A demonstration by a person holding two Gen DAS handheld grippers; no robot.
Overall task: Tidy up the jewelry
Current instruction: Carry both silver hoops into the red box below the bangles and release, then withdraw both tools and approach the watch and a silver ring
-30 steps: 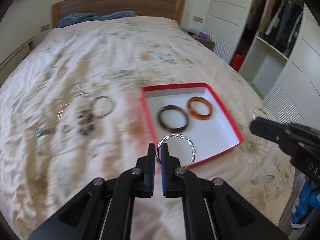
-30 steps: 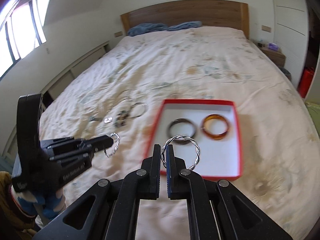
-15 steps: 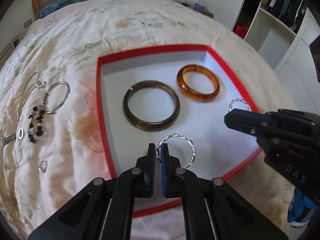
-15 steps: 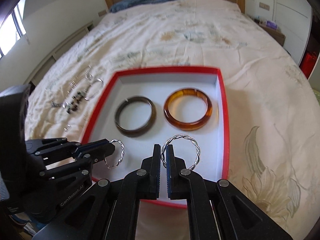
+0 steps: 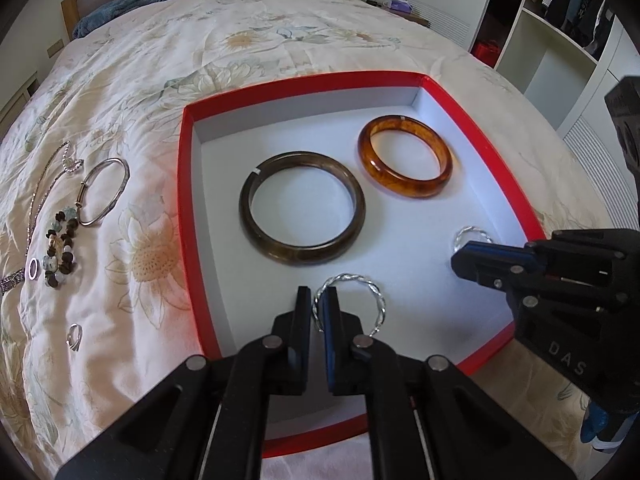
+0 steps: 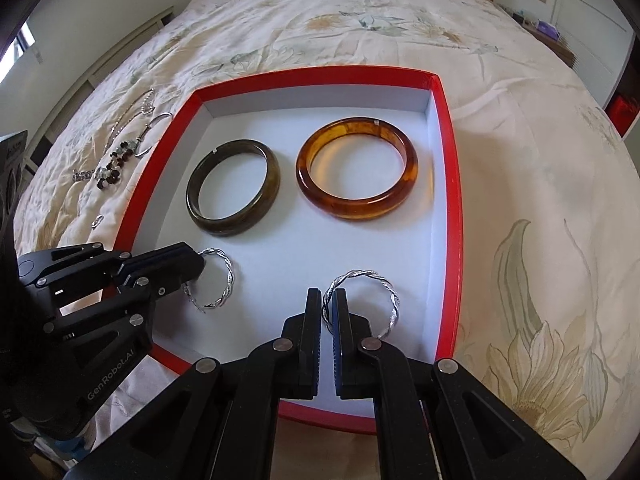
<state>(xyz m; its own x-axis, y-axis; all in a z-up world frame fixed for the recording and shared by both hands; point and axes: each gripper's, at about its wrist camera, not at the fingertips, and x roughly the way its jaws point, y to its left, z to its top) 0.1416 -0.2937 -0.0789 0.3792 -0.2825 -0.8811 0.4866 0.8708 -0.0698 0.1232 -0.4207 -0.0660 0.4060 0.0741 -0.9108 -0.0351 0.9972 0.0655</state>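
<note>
A red box [image 5: 188, 184] with a white floor lies on the bed; it also shows in the right wrist view [image 6: 450, 184]. In it lie a dark olive bangle [image 5: 256, 232] and an amber bangle [image 5: 404, 188]. My left gripper [image 5: 318, 300] is shut on a twisted silver bangle [image 5: 378, 300], held low over the box's near left part. My right gripper [image 6: 329, 300] is shut on a second twisted silver bangle [image 6: 390, 292], low over the box's near right part. Each gripper shows in the other's view: the right one [image 5: 460, 258] and the left one [image 6: 196, 266].
On the floral bedspread left of the box lie a thin silver bangle [image 5: 106, 192], a beaded bracelet [image 5: 60, 248], a chain [image 5: 38, 204] and a small ring [image 5: 74, 336]. A wardrobe [image 5: 560, 40] stands to the right of the bed.
Both grippers have come forward and down from above the bed to just over the box floor, each still holding its silver bangle.
</note>
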